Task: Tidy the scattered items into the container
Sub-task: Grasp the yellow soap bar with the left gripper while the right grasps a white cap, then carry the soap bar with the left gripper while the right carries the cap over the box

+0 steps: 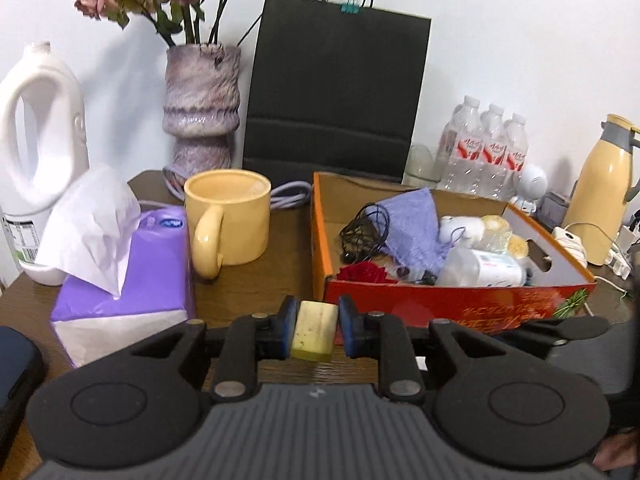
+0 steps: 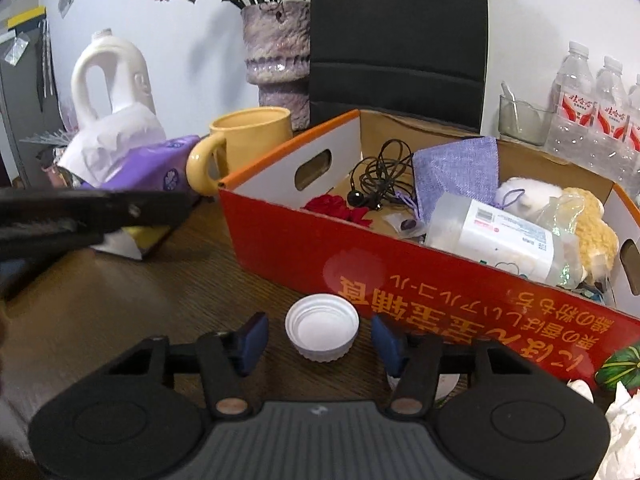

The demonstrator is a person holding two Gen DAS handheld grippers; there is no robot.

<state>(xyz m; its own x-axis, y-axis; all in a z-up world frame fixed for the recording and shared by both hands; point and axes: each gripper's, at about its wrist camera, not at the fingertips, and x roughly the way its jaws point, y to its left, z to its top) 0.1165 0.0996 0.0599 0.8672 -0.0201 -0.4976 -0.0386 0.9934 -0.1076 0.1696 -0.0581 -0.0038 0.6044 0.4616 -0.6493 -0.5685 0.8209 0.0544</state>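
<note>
Jaws of the left gripper (image 1: 313,334) clamp a yellowish block (image 1: 314,335); the right gripper (image 2: 316,338) gapes around a white cap (image 2: 322,331). Next, probably: block into the red box (image 1: 452,306) at right.

Two low wrist views, facing the wall

Both look forward and slightly down, close above the surface (image 1: 256,280), sharing the red box (image 1: 440,304) (and mug (image 2: 252,132)).

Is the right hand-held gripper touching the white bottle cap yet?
Apart. The right wrist view shows the white bottle cap on the table between the right hand-held gripper pads, with bare wood showing on both sides of it.
</note>
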